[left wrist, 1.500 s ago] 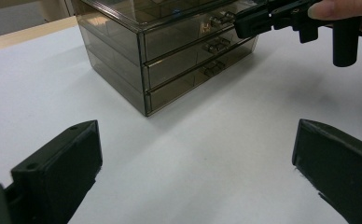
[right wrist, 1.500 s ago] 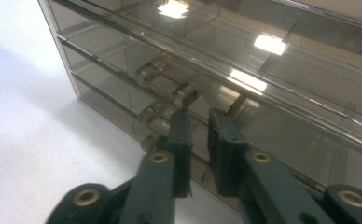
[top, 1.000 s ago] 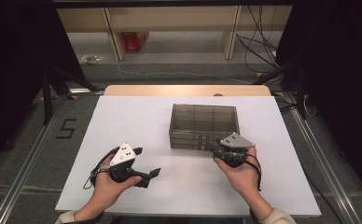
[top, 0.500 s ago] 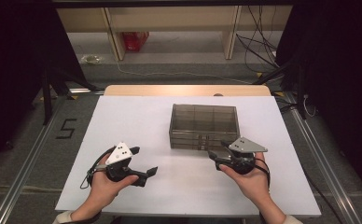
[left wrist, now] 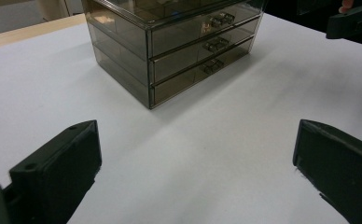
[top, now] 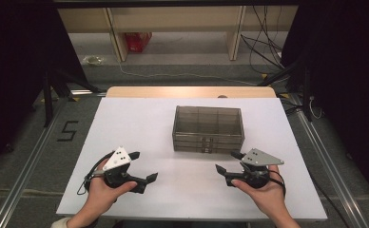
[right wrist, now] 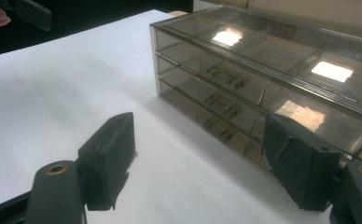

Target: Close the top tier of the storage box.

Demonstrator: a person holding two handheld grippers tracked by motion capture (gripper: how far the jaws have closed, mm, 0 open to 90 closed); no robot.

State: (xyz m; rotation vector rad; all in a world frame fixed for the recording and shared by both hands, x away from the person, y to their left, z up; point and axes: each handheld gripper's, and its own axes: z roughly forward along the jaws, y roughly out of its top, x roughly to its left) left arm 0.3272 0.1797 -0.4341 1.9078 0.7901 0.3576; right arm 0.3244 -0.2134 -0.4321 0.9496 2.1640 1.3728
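White bench (top: 140, 123) carries a smoky clear three-drawer box (top: 208, 129) near its middle, drawers shut, handles facing the person. Right tool (top: 229, 162) sits just in front of its right corner, jaws just opening wide, nothing between; left tool (top: 142, 166) well apart, jaws wide, empty.

My left gripper (left wrist: 195, 168) hangs wide open over the white table (left wrist: 226, 154), facing a smoky transparent plastic three-drawer box (left wrist: 170, 42); all drawers sit closed.

A white table (top: 140, 128) bears one smoky clear three-drawer box (top: 208, 128), seemingly empty.
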